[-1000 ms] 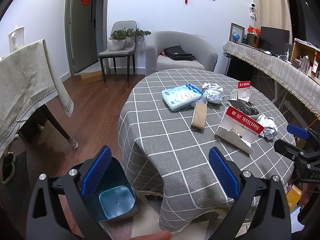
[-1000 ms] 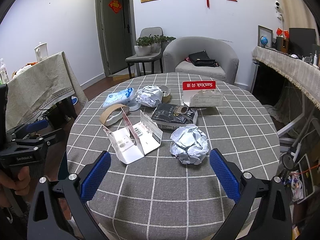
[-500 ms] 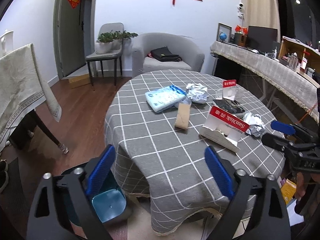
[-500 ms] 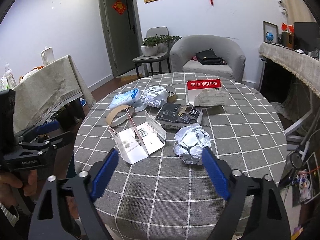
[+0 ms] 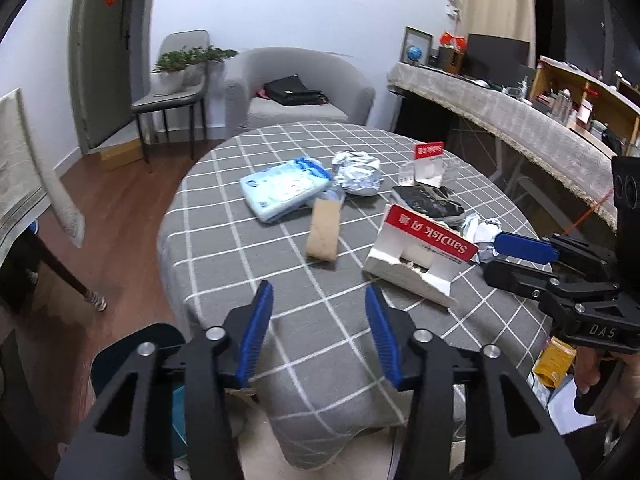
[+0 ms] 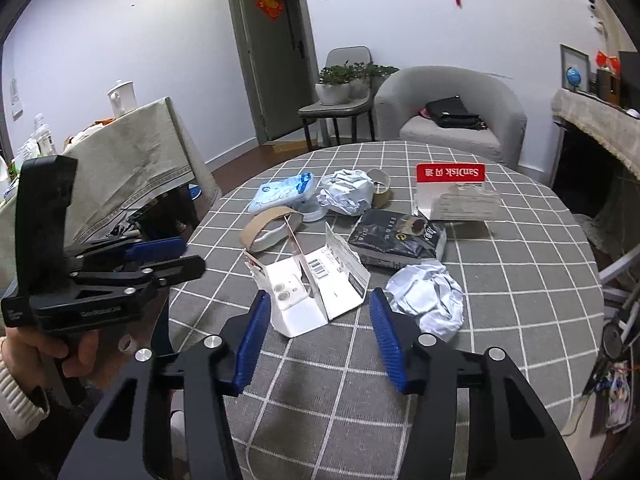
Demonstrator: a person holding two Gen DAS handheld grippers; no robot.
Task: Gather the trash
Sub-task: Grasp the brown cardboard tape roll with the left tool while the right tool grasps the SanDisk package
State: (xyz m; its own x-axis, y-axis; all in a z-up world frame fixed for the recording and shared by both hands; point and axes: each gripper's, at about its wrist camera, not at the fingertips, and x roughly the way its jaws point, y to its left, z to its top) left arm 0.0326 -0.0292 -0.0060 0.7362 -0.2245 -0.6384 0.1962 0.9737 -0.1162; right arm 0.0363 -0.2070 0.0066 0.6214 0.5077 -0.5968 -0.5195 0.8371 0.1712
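Observation:
Trash lies on a round grey checked table (image 5: 240, 264): a torn white SanDisk card package (image 5: 420, 256) (image 6: 312, 296), a crumpled foil ball (image 6: 428, 300) (image 5: 482, 230), a second foil ball (image 5: 356, 172) (image 6: 344, 192), a blue tissue pack (image 5: 284, 190) (image 6: 280, 192), a brown cardboard band (image 5: 325, 230) (image 6: 266, 228), a black pouch (image 6: 400, 240) and a second SanDisk card (image 6: 452, 188). My left gripper (image 5: 318, 332) is open and empty over the table's near edge. My right gripper (image 6: 318, 340) is open and empty, just short of the torn package and foil ball.
A blue bin (image 5: 132, 364) stands on the floor at the lower left, under the left gripper. A tape roll (image 6: 380, 188) lies among the trash. A grey armchair (image 5: 296, 88), a chair with plants (image 5: 176, 84) and a cloth-covered side table (image 6: 132, 152) surround the table.
Both grippers have narrowed their jaws while staying open. Both have moved in towards the table, and the left view has swung right so the bin slid to the lower left.

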